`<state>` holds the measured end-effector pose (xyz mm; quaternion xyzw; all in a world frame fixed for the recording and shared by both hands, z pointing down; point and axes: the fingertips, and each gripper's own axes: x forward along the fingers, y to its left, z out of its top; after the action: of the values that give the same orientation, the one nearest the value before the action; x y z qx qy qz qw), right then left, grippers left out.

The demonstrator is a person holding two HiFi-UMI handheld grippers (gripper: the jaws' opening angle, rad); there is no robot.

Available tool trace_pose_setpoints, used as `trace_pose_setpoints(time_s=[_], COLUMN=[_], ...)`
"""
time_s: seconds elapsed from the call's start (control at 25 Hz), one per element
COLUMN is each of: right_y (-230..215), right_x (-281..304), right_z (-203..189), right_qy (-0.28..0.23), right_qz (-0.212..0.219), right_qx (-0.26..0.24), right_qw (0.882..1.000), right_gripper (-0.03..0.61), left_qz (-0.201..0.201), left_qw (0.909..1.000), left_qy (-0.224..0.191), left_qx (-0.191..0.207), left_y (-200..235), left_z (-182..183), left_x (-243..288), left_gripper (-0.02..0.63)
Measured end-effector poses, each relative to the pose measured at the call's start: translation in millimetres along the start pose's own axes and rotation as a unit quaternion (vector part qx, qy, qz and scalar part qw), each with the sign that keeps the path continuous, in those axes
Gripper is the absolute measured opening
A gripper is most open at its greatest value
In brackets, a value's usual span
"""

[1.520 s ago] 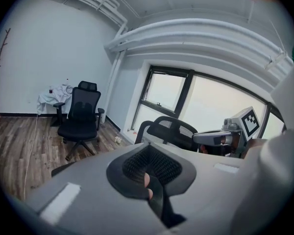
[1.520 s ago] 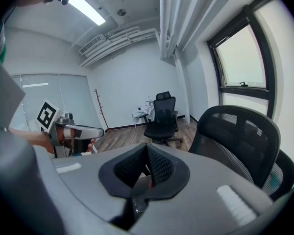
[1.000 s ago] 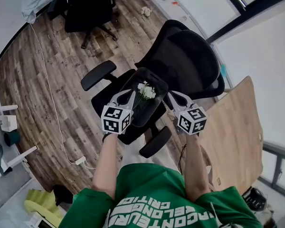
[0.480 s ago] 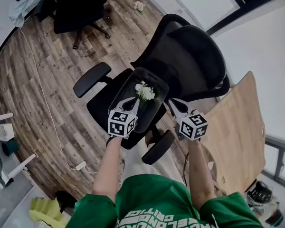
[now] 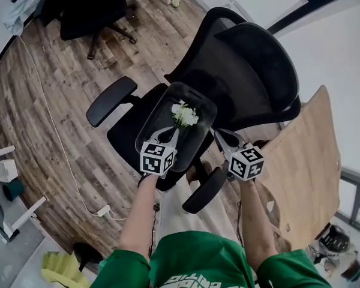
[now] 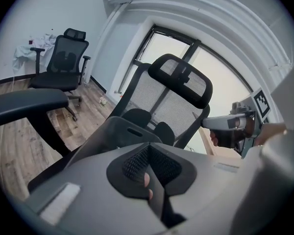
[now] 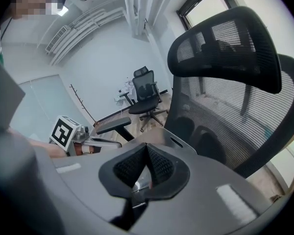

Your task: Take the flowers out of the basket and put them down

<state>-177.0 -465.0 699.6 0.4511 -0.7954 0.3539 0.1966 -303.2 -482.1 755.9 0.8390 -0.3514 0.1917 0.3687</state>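
A dark oblong basket [image 5: 168, 116] hangs over the seat of a black office chair [image 5: 246, 65]. White flowers [image 5: 184, 115] with green stems lie inside it. My left gripper [image 5: 168, 137] is shut on the basket's near left rim. My right gripper [image 5: 219, 137] is shut on its right rim. In the left gripper view the jaws [image 6: 149, 153] are closed, the basket's wall [image 6: 118, 132] with a handle slot rises just ahead, and the right gripper [image 6: 235, 124] shows at the right. In the right gripper view the closed jaws [image 7: 146, 166] meet the basket's rim [image 7: 172, 143].
The chair's armrests [image 5: 111, 93] [image 5: 204, 191] flank the basket. A light wooden desk [image 5: 306, 173] stands to the right. A second black chair [image 5: 90, 5] is far back on the plank floor, and a white cable [image 5: 60, 143] runs along the left.
The view has shifted, so the chair looms larger. Both grippers and the basket between them have sunk slightly in the picture, with the grip unchanged.
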Motion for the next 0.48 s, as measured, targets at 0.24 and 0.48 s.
trace_pose_setpoints(time_s=[0.24,0.48], right_y=[-6.0,-17.0], right_x=[11.2,22.1], right_z=[-15.6,-32.4], right_qy=[0.010,0.018], right_qz=[0.000,-0.004], right_qx=[0.004,0.012], right_qw=[1.000,1.000], right_gripper=[0.006,0.006], left_qz=[-0.005,-0.005], left_qw=[0.9996,0.9988], left_qy=[0.025,0.046], left_qx=[-0.007,-0.020], left_y=[11.4,25.1], left_z=[-23.1,-43.4], left_x=[20.5,46.2], left_gripper=[0.018,0.018])
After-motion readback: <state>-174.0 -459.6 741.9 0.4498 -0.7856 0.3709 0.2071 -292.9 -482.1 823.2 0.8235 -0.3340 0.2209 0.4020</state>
